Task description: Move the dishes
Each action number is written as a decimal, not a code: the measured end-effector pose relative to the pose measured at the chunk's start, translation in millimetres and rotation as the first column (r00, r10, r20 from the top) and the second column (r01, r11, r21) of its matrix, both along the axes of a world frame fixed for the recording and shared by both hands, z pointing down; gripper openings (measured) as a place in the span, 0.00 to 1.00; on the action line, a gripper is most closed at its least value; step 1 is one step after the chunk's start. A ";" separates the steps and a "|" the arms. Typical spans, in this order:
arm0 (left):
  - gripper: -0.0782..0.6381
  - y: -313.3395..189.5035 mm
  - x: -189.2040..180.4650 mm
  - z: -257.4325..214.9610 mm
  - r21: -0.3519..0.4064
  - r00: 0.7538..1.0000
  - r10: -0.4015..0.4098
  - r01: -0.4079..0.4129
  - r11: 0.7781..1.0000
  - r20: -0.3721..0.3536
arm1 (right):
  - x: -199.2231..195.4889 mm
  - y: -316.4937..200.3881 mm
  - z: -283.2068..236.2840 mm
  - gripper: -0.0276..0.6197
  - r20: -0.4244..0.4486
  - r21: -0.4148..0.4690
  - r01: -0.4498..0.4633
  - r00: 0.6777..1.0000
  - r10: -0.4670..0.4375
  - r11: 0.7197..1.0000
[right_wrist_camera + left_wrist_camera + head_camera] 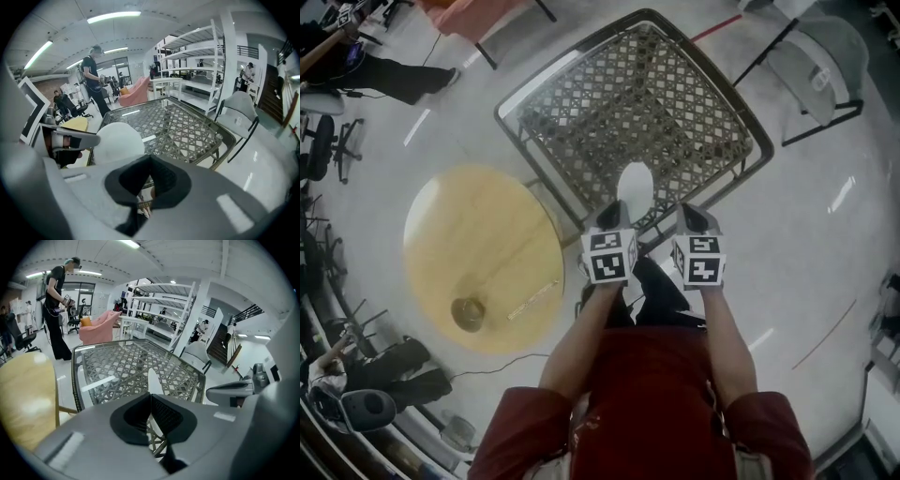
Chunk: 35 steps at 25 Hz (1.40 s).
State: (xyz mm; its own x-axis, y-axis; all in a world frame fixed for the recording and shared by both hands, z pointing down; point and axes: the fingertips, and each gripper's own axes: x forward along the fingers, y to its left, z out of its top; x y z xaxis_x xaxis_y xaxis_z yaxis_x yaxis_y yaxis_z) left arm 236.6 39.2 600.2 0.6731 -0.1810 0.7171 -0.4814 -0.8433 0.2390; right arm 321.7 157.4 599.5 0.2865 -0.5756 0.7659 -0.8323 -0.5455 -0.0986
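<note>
A white plate (pixel 635 187) hangs over the near edge of the glass-topped wicker table (pixel 581 84). My left gripper (pixel 614 215) is shut on the plate's near rim. In the left gripper view the plate (pixel 153 379) shows edge-on, rising from between the closed jaws of the left gripper (pixel 150 401). My right gripper (pixel 695 218) hovers just right of the plate, shut with nothing in it. From the right gripper view the plate (pixel 117 140) appears as a white disc at the left, beside the right gripper (pixel 149 165).
A round wooden table (pixel 478 253) stands to the left with a small bowl (pixel 469 312) on it. A grey chair (pixel 816 56) is beyond the wicker table's far right corner. A person (pixel 57 310) stands further back in the room.
</note>
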 end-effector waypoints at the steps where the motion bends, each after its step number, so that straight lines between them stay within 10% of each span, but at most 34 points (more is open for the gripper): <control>1: 0.13 -1.8 -0.4 2.5 0.002 1.000 0.003 -0.003 1.000 0.008 | -0.1 -1.0 2.0 0.05 0.003 -0.003 0.001 1.000 -0.001 1.000; 35: 0.18 -58.7 -23.9 98.0 0.009 0.990 0.003 -0.004 1.000 0.137 | -21.9 -36.1 39.7 0.05 0.010 -0.053 0.042 0.999 -0.041 0.998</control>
